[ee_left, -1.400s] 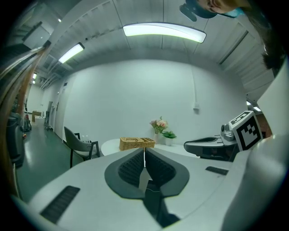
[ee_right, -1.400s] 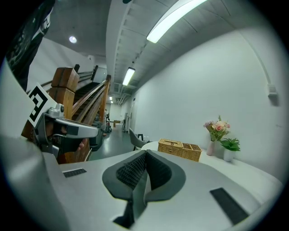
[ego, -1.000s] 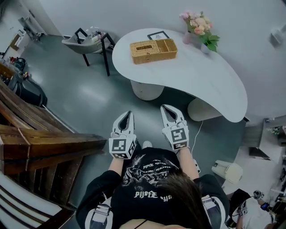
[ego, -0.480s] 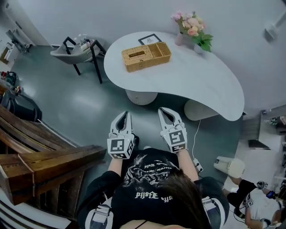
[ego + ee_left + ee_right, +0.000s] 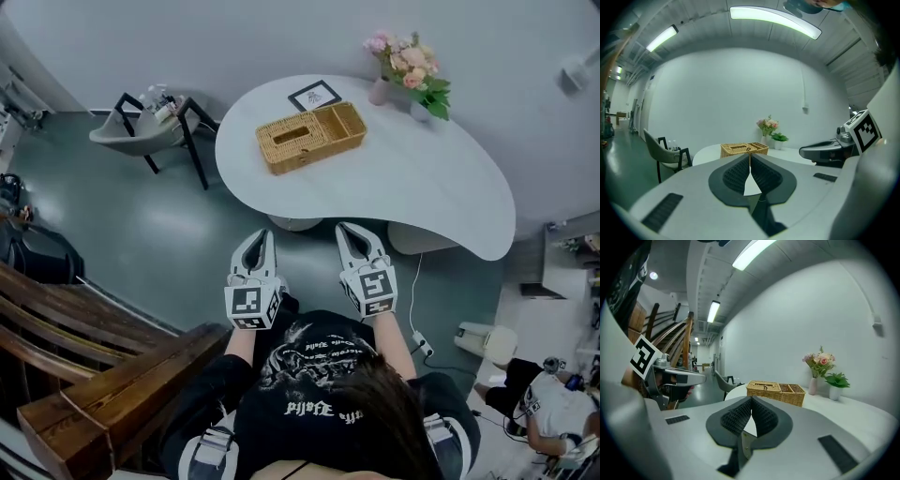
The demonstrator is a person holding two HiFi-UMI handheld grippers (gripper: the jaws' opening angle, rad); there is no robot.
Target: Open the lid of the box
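Grey-walled room, white curved table (image 5: 422,178). Wicker box (image 5: 309,138) sits at its far end, lid apparently down. Left gripper (image 5: 261,242) and right gripper (image 5: 352,234): jaws closed, empty, well short of the box. Nothing begun; approach and lift remain.

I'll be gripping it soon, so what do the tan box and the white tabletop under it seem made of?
The tan rectangular box looks like woven wicker or rattan, matte: a basket weave shows on its sides and slotted lid. The white curved tabletop looks smooth and hard, with an even, faintly glossy surface; perhaps laminate or painted wood, I cannot tell which.
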